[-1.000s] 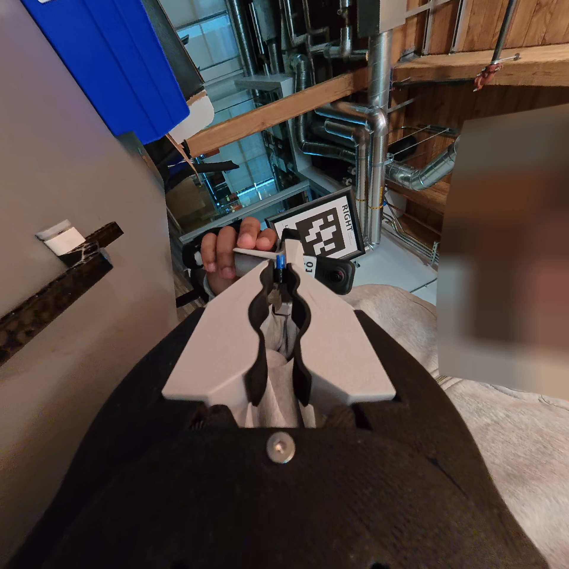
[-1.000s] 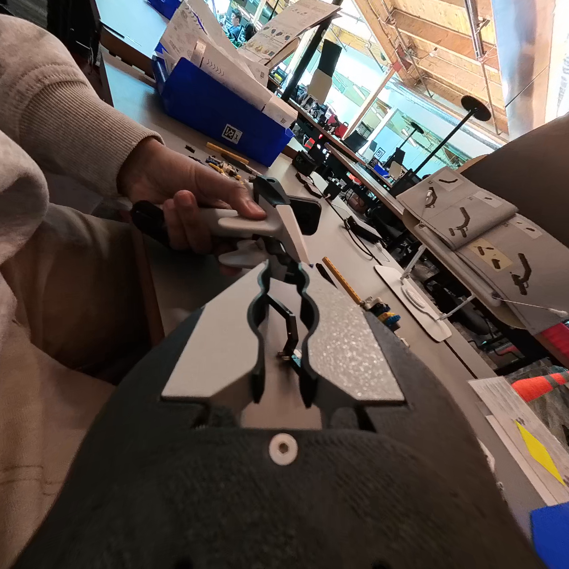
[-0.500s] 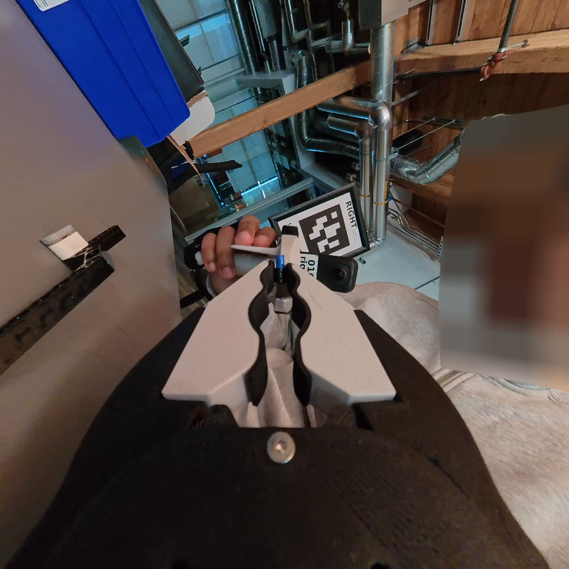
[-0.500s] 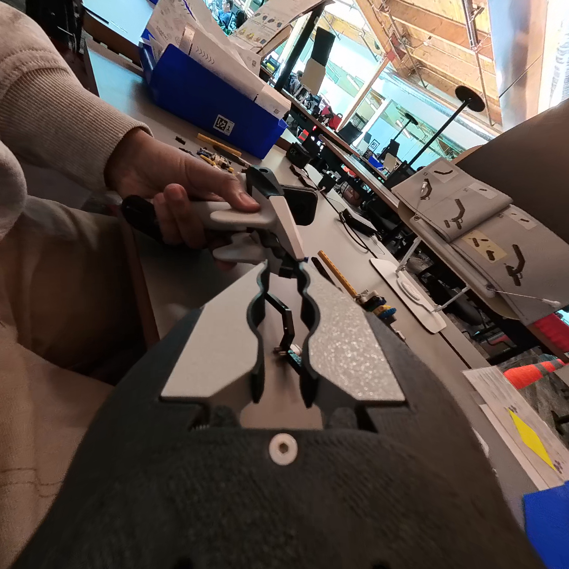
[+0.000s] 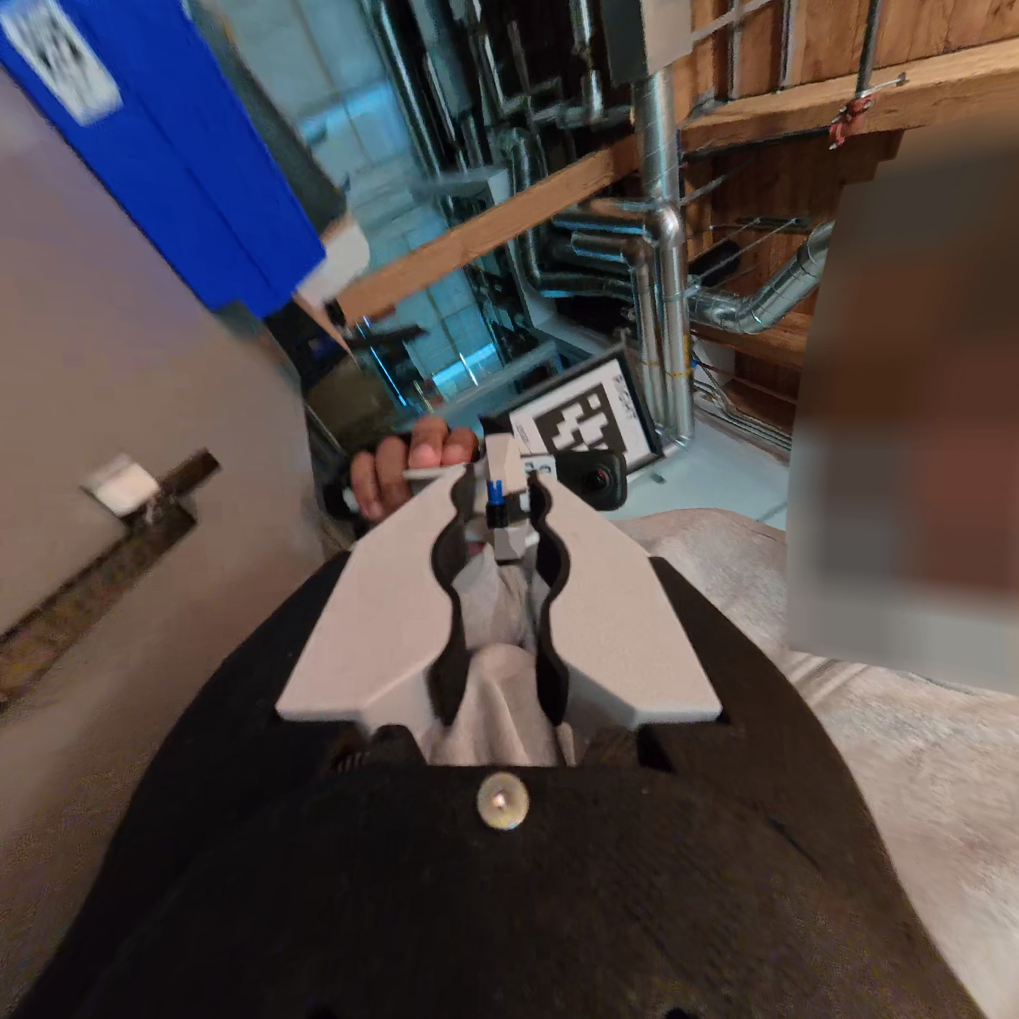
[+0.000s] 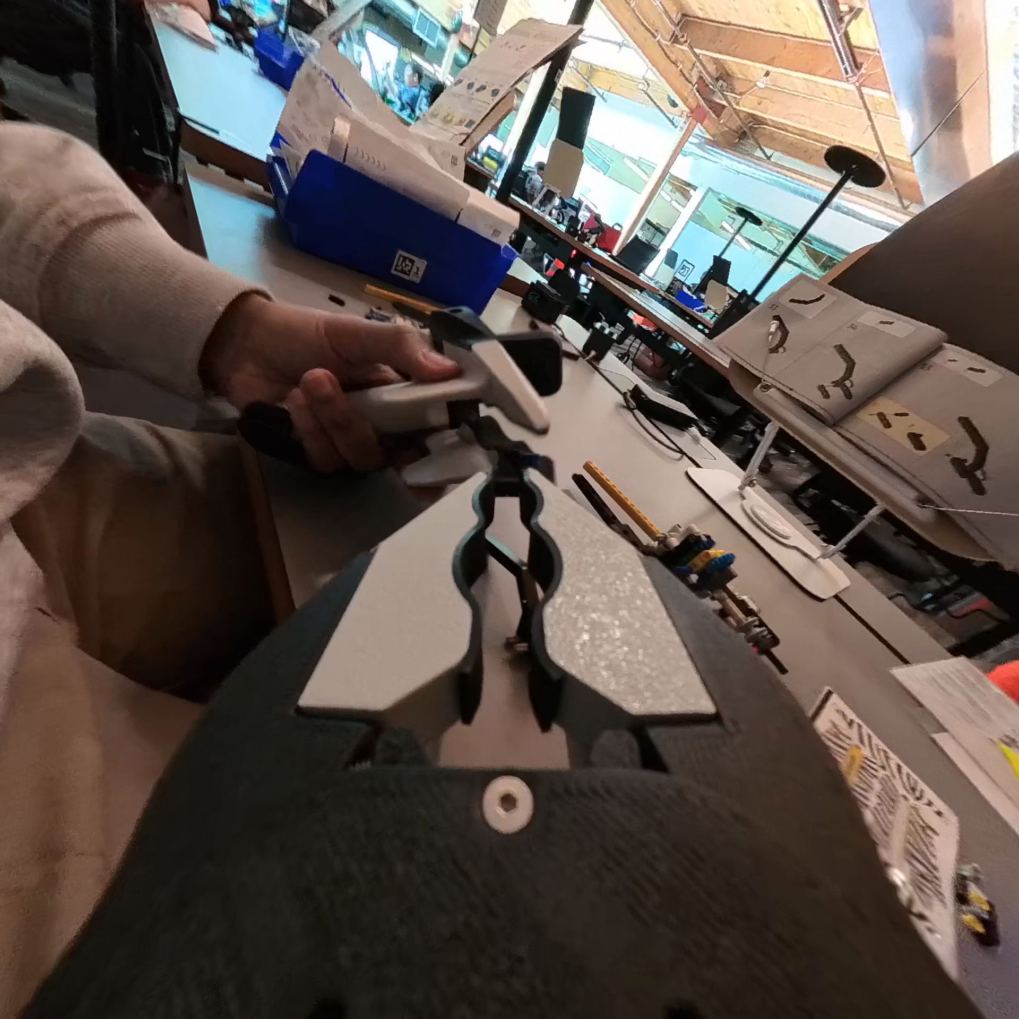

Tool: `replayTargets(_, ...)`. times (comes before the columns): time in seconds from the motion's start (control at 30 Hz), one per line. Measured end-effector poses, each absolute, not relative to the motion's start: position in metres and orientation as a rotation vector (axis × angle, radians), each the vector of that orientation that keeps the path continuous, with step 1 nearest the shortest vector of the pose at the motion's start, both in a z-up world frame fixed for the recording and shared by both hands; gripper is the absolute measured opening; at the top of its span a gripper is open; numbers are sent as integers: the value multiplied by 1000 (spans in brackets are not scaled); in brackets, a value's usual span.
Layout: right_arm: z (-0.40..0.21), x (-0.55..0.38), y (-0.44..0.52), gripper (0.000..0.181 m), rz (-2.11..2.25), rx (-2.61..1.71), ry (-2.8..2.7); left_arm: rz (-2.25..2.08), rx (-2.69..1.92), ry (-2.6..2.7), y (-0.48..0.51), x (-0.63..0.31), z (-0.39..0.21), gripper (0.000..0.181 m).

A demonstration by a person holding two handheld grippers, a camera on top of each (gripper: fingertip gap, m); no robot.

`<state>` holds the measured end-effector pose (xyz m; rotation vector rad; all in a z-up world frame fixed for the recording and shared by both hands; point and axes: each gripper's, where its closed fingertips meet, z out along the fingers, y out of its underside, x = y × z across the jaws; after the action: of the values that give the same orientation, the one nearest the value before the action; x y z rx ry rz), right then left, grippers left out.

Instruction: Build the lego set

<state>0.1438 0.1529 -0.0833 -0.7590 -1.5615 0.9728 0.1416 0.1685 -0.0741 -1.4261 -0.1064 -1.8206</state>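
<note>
Right gripper [image 6: 506, 485] clamped on black frame [image 6: 515, 568]; left gripper [image 5: 494, 491] parted around blue pin [image 5: 494, 492], tips meeting above table [image 6: 606, 441].

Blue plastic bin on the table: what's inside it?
In the right wrist view, white cardboard boxes stick up out of the blue plastic bin, one with its flap open. Anything lower is hidden by the bin's wall. Loose small pieces lie on the grey table before it.

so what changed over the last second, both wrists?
Left gripper opened; the small blue pin now sits free between its tips, on the black angled lego beam. Right gripper stays shut on that beam. Table pieces unmoved.
</note>
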Motion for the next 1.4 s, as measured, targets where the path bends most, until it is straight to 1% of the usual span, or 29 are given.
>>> replayTargets(0.13,-80,148,150,7,1125,-786,-1560,-1550,-1421,1,167,127,-59,44)
replayTargets(0.2,-83,151,146,6,1228,-808,-1596,-1389,-1518,122,164,130,-66,58)
replayTargets(0.27,-83,155,144,6,1336,-842,-1613,-1244,-1618,260,159,136,-78,56)
replayTargets(0.3,-82,157,144,6,1394,-861,-1615,-1206,-1646,327,155,141,-81,52)
replayTargets(0.37,-77,162,141,6,1524,-893,-1614,-1182,-1653,409,149,149,-82,45)
replayTargets(0.43,-76,164,138,6,1632,-939,-1625,-1190,-1635,454,145,157,-81,42)
replayTargets(0.57,-83,164,135,6,1683,-1014,-1666,-1183,-1636,534,139,169,-82,38)
replayTargets(0.73,-84,164,133,7,1741,-1057,-1665,-1185,-1657,564,137,175,-86,15)
replayTargets(1.2,-89,160,138,8,1749,-1117,-1645,-1179,-1715,568,140,174,-95,14)
replayTargets(1.27,-91,156,145,18,1693,-1140,-1615,-1155,-1714,556,142,172,-95,14)
replayTargets(1.4,-95,153,158,28,1565,-1153,-1585,-1097,-1724,490,152,162,-96,14)
